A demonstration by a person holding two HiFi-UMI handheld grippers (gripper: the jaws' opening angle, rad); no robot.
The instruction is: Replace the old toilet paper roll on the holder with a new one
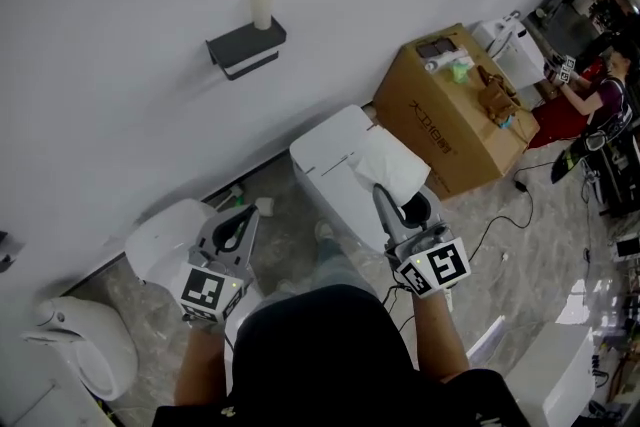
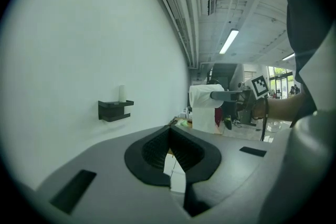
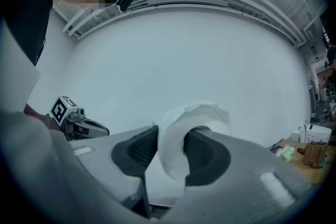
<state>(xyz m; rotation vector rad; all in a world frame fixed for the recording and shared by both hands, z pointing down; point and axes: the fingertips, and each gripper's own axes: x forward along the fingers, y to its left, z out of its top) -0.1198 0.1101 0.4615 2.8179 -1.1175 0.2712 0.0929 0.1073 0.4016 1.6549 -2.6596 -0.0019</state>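
Standing upright atop holder [image 1: 246, 47]: old roll [image 1: 262, 8].

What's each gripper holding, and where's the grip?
Right hand-held gripper: toilet roll, pinched by its wall, one jaw apparently inside the core. Left hand-held gripper: shut, empty.

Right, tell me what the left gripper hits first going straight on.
Most likely the white wall, a little right of the black holder. The paper roll in the right gripper lies further right. Depth is unclear.
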